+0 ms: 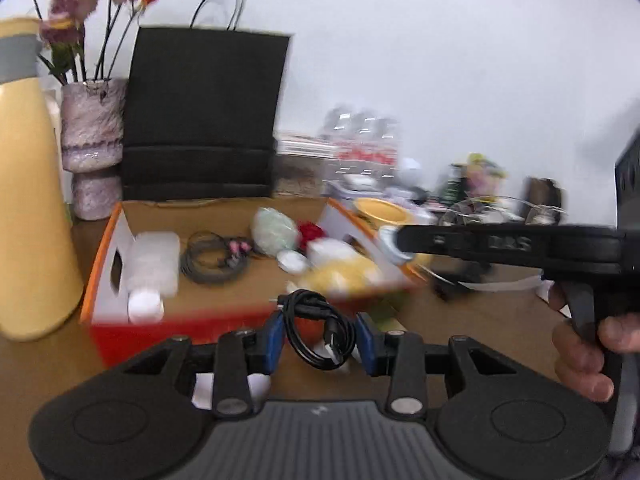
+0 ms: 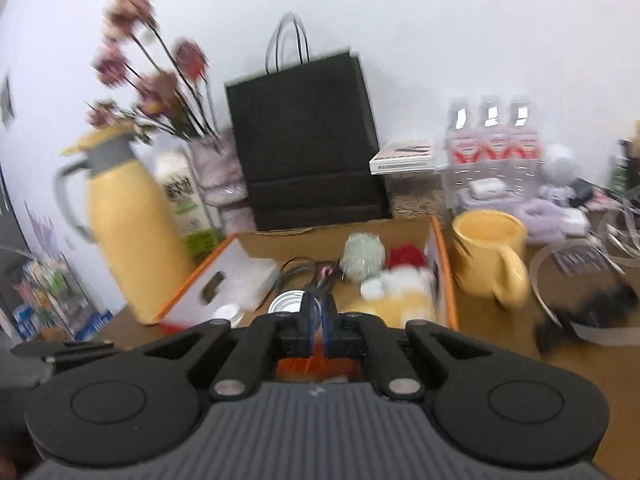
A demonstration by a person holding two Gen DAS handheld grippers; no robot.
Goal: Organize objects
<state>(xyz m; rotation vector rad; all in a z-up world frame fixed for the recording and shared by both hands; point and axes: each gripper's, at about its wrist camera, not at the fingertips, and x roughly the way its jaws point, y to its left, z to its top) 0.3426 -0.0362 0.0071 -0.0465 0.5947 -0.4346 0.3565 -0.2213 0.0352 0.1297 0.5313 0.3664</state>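
My left gripper (image 1: 320,340) is shut on a coiled black cable (image 1: 316,326), pinched between its blue pads just in front of an orange-edged cardboard box (image 1: 100,248). In the box lie a clear plastic bottle (image 1: 154,264), a grey cable coil (image 1: 212,256), a pale green ball (image 1: 274,230), a red item (image 1: 310,232) and a yellow lump (image 1: 344,276). My right gripper (image 2: 318,312) is shut on the rim of a small silver tin (image 2: 286,304) above the box's (image 2: 444,264) near side. In the left wrist view it reaches in from the right, with the tin (image 1: 390,244) at its tip.
Left of the box stand a yellow thermos jug (image 2: 132,224) and a vase of dried flowers (image 1: 94,136); a black paper bag (image 2: 308,140) stands behind it. A yellow mug (image 2: 488,252), water bottles (image 2: 492,136), books (image 2: 404,156) and a wire basket (image 2: 580,280) crowd the right. A hand (image 1: 588,356) grips the right gripper's handle.
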